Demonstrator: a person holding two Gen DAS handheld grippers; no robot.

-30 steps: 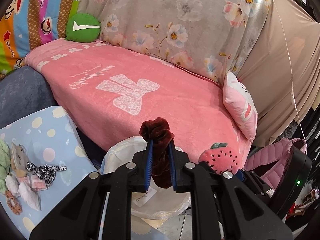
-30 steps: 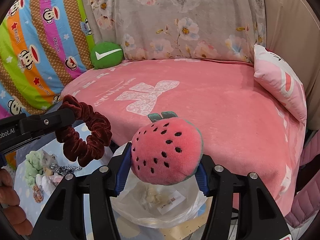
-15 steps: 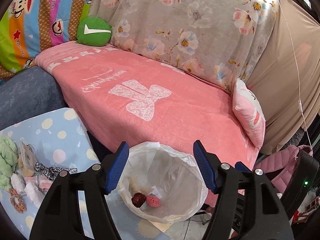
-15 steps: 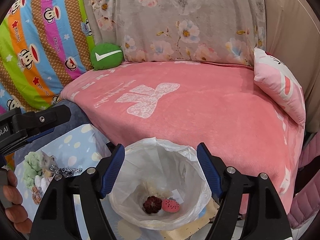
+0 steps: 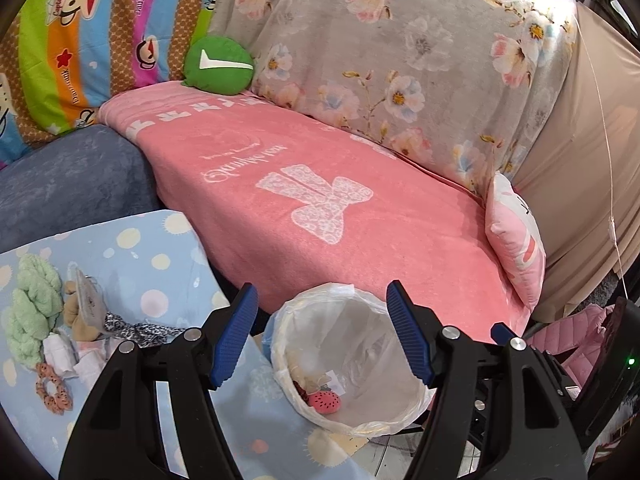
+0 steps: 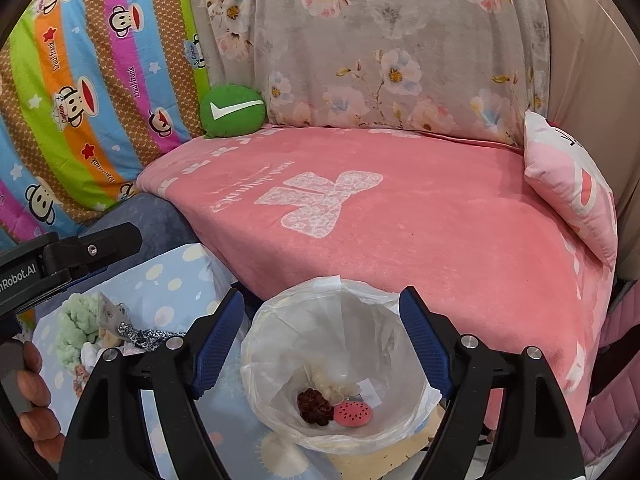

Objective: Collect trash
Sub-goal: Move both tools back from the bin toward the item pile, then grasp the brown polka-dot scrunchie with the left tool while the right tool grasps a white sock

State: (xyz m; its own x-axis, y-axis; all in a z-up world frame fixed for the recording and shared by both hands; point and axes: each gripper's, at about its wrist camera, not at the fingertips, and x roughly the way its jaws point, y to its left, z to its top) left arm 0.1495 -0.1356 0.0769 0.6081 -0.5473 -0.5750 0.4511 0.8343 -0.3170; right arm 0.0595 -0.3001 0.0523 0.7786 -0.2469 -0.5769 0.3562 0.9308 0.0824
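A white bin lined with a clear plastic bag (image 5: 372, 344) (image 6: 260, 344) stands on the floor below both grippers. Inside lie a pink strawberry plush (image 6: 353, 414) (image 5: 324, 401) and a dark red velvet scrunchie (image 6: 315, 406), which the bag rim half hides in the left wrist view. My left gripper (image 5: 322, 292) hangs open above the bin with nothing between its blue pads. My right gripper (image 6: 321, 295) is above the bin too, its jaws opening and empty. The left gripper's black body (image 6: 92, 244) shows at the left of the right wrist view, held by a hand (image 6: 32, 400).
A low table under a blue dotted cloth (image 5: 132, 264) stands left of the bin. It holds a green fluffy piece (image 5: 32, 312), a leopard-print bow (image 5: 136, 330) and an orange scrunchie (image 5: 54, 388). A sofa with a pink blanket (image 5: 360, 220) lies behind, bearing a green cushion (image 5: 218, 64) and a pink pillow (image 5: 516, 240).
Both grippers opened. The scrunchie left the left one and the strawberry plush left the right one; both now lie in the bin. The left view has slid sideways.
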